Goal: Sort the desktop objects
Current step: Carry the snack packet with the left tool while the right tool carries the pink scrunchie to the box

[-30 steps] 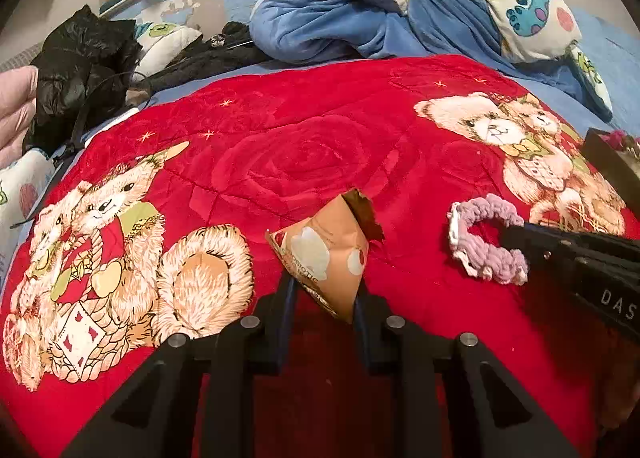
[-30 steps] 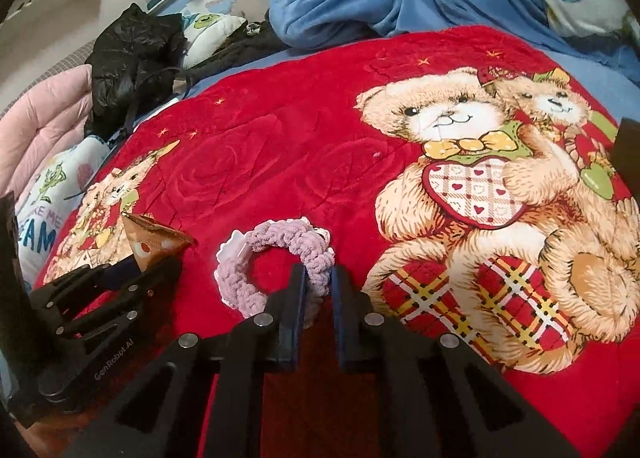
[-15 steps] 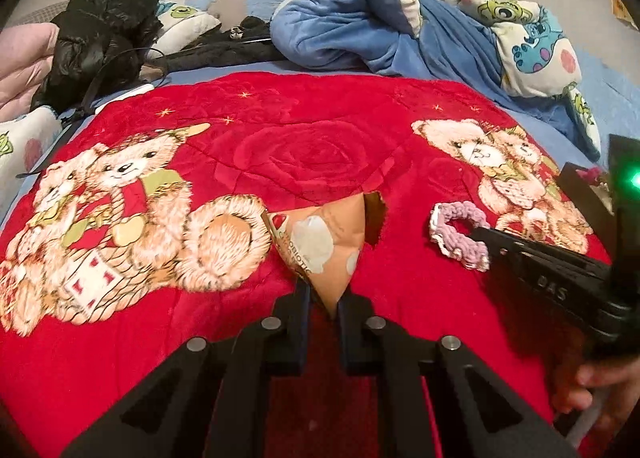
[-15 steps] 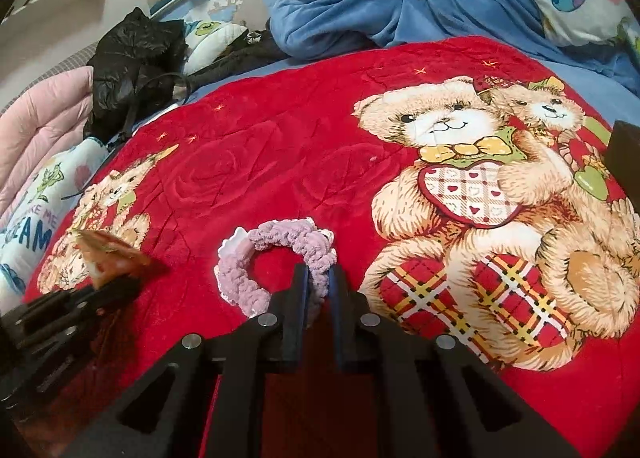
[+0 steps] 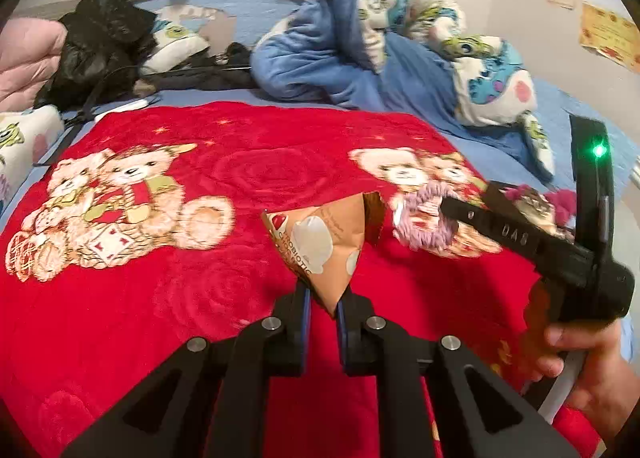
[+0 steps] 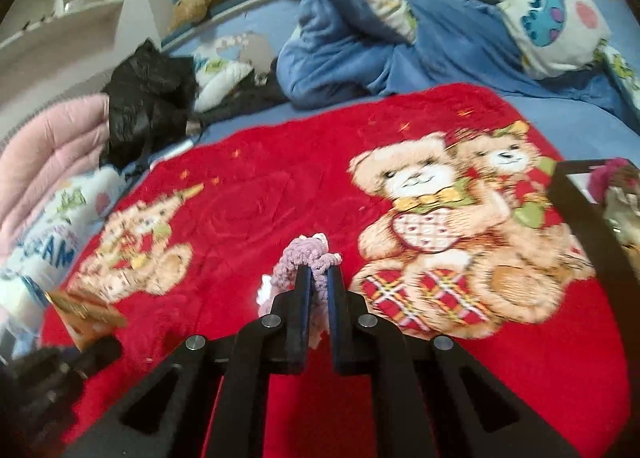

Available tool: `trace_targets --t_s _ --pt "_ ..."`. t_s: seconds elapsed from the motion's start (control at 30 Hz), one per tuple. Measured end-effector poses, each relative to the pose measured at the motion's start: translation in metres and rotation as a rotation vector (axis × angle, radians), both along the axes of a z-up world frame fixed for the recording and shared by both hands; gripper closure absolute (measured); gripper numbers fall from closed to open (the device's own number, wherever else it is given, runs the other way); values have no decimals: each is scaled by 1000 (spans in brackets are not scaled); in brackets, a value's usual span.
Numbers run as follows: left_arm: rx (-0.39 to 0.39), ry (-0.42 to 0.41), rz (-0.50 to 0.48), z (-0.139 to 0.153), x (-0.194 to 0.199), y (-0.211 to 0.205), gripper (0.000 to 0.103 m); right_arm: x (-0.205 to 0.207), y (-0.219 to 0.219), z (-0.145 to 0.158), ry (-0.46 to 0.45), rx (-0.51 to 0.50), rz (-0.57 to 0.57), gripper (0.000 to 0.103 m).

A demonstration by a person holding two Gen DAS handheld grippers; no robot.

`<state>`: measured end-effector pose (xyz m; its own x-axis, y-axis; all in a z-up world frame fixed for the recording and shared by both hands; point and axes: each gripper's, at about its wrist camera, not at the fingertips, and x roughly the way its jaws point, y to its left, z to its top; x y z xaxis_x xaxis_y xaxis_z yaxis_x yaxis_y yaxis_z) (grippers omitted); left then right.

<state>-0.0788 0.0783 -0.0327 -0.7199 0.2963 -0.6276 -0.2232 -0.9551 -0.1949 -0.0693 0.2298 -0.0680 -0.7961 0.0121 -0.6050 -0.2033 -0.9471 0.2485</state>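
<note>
While both tools are loaded, what the next move turns on is the black open-topped box (image 6: 592, 225) at the far right edge of the red teddy-bear plush blanket (image 5: 120, 318). Leftmost, the left gripper (image 5: 321, 300) pinches the lower tip of an orange-brown pyramid-shaped paper snack pouch (image 5: 324, 244), fingers narrowed onto it; the pouch stands up off the blanket, apex down between the fingers, broad face upward and tilted away. To its right, the right gripper (image 6: 318, 286) clamps a mauve crocheted yarn scrunchie (image 6: 306, 258), its ring edge-on, rising ahead of the fingertips. That box lies right of both, nearer the right gripper, so I judge the scrunchie goes first.
</note>
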Motion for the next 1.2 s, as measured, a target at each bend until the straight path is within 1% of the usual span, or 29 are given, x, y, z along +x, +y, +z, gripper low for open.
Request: trace_targets --t_s 0.07,0.2,0.3,0.57,0.73,0.8,0.87,0.97,1.1,1.2 --pt "-3 12 -25 6 6 8 92 16 6 12 21 6 -22 95" --pt "7 37 -81 21 21 30 92 44 21 26 42 8 -68 95" --pt "-16 55 -122 30 27 52 92 58 33 31 45 2 -99 95" --pt "3 32 -262 41 27 123 92 110 68 38 32 26 -198 95" --pt "-8 29 -359 42 34 179 92 158 102 35 21 33 -298 95" --pt "1 27 -405 42 36 204 92 179 115 35 14 43 -337 95" --pt "4 23 -460 43 40 232 92 207 132 36 14 42 -399 95" --pt "10 23 -518 45 46 266 92 239 153 39 15 47 -468 95" --pt "30 19 -571 48 51 299 92 283 179 44 27 40 -556 95" --pt "38 16 -587 48 54 317 92 303 191 45 37 33 -584 95"
